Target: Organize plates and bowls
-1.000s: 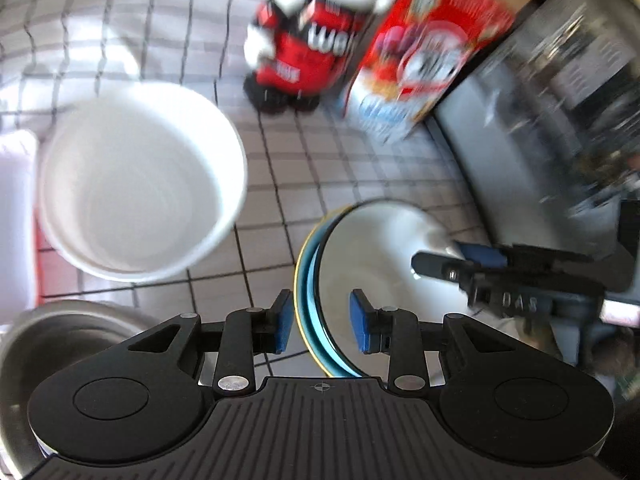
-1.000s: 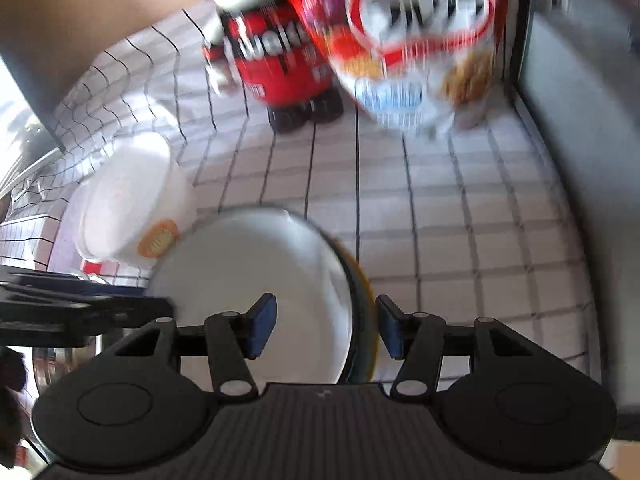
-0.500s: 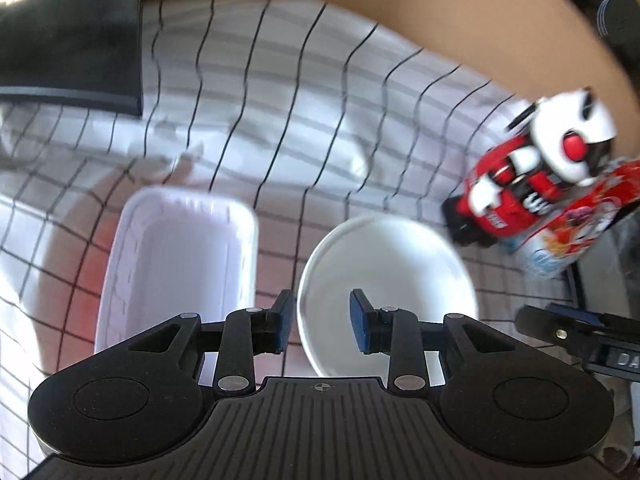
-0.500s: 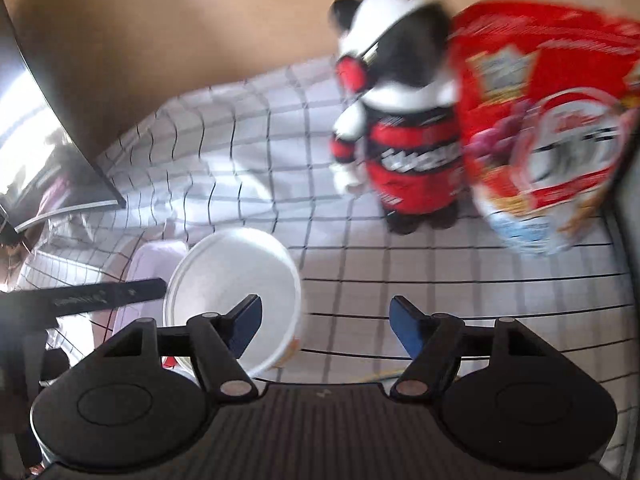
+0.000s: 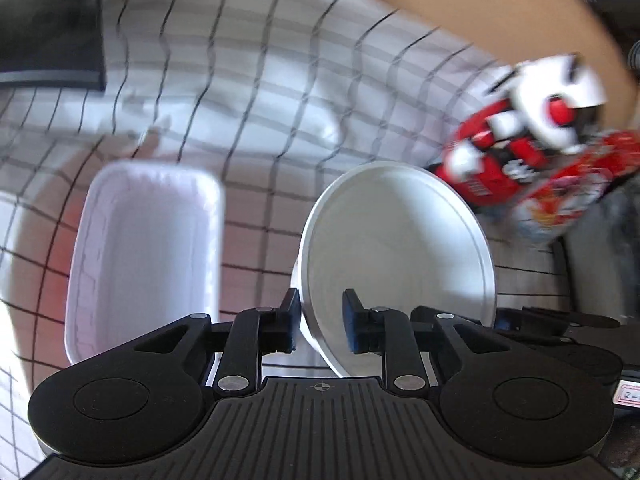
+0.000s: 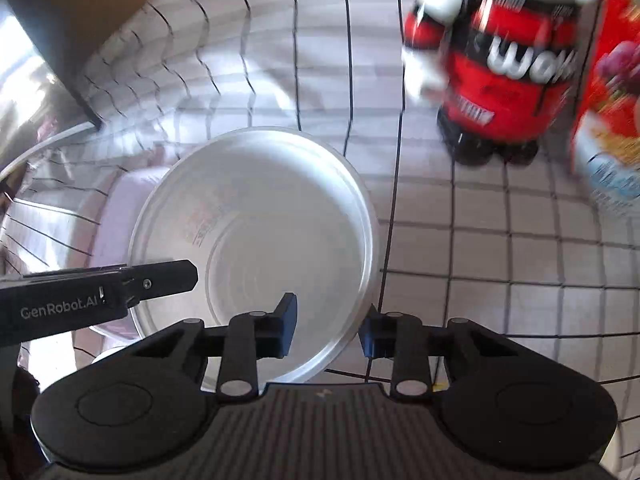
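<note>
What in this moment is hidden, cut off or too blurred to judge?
- Left wrist view: the white bowl's near rim is hidden behind the left gripper, so pad contact is unclear.
- Left wrist view: the red toy figure and red snack bag are motion-blurred; print unreadable.
- Right wrist view: the white tray is mostly hidden by the bowl.
- Right wrist view: the snack bag is cut by the right edge.

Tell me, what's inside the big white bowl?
The white bowl looks empty: bare white walls and bottom. The right gripper's inner finger and the left gripper's finger reach over its rim, hiding small patches of the inside.
</note>
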The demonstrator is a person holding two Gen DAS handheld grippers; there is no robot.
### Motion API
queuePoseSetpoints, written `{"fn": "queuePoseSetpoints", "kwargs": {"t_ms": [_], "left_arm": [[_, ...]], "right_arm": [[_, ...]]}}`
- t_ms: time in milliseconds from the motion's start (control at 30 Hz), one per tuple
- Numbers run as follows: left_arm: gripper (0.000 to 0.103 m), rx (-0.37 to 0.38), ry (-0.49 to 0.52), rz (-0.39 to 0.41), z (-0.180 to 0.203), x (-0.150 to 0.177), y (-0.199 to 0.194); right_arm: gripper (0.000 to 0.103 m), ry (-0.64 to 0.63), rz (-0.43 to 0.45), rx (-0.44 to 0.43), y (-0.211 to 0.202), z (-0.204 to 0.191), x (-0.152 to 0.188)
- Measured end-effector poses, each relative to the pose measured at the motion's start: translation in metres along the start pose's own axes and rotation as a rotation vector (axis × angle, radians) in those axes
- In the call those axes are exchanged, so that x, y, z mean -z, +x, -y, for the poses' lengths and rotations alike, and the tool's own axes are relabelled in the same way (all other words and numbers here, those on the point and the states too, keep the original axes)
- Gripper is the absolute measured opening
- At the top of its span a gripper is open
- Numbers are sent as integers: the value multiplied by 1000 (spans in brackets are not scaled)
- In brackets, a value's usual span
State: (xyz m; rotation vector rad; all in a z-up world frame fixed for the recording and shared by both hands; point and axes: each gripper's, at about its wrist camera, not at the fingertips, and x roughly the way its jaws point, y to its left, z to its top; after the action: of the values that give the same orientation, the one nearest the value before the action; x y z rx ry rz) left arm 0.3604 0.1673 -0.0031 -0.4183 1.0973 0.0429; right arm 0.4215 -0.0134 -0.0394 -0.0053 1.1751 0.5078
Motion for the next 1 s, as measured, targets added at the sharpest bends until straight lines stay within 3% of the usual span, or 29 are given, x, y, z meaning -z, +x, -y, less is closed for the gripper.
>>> {"fn": "queuePoseSetpoints", "kwargs": {"t_ms": [200,467,600,700,767,800,867,1000], "left_arm": [[24,102,119,44,58,9,-51],[26,216,318,-35,138,43,-60],[27,215,333,-102,152,63,-37],[28,201,355,-128,149,73,-4],[27,172,289,-151,137,78,14],[28,195,264,-161,131,81,17],[28,246,246,-155,124,83,14],[28,270,228,-96,115,79,-3]], "right_arm": [[32,-1,137,19,-89,21,29],[34,108,226,134,-165,68,90],[36,142,247,174,-165,83,113],[38,140,226,220,-141,89,122],[38,184,165,228,-120,96,126],[38,191,150,212,-116,96,130],[39,174,153,202,-115,90,136],[39,180,187,236,-125,88,136]]}}
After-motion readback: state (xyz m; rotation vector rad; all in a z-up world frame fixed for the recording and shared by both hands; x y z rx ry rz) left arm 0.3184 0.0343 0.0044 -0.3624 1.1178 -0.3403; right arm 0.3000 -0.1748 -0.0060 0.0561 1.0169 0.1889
